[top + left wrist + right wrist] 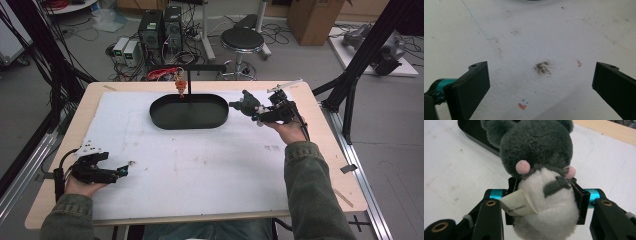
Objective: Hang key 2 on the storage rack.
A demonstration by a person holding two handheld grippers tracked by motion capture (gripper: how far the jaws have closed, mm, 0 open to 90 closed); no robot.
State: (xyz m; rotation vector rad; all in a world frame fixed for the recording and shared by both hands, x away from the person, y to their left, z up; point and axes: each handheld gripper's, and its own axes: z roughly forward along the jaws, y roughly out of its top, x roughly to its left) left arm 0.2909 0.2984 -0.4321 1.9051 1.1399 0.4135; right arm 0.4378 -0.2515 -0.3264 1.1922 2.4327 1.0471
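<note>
A grey and white plush toy [541, 172] with pink cheeks and a paper label is squeezed between the jaws of my right gripper [544, 202]. In the high view the toy [245, 104] hangs above the table's back right, just right of a black oval tray [189, 112], with my right gripper [256, 114] shut on it. A small orange figure [180, 88] dangles from a black stand [190, 75] behind the tray. My left gripper [126, 169] lies near the front left edge, and in its own view my left gripper [541, 85] has the jaws wide apart over bare white foam.
A white foam sheet [200, 165] covers most of the wooden table [345, 185]. The foam shows a brown smudge [542, 67] and small orange marks. Black frame struts stand at both sides; a stool [242, 41] and computers lie beyond the far edge.
</note>
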